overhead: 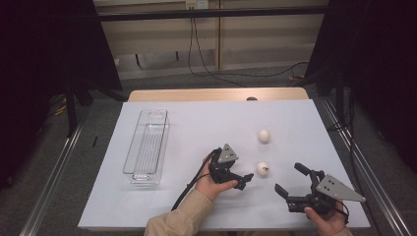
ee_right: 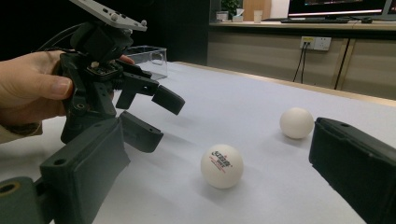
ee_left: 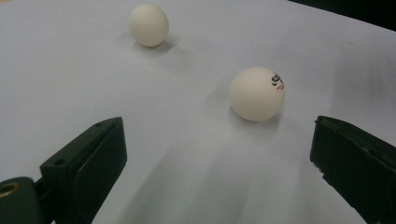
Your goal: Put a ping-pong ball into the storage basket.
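1. White sheeting covers the desk (overhead: 206, 123); the printed ball (overhead: 262, 168) lies right of its middle, toward the near edge.
2. The left gripper (overhead: 244, 181) is held just beside that ball, jaws spread, empty.
3. The right gripper (overhead: 291, 181) is held near the near right corner, jaws apart, empty.
4. A plain ball (overhead: 264, 135) lies farther back.

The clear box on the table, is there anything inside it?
The clear box looks empty: its ribbed bottom shows through the see-through walls. Both white balls lie outside it on the table, the printed ball by the open left gripper and the plain ball farther back.
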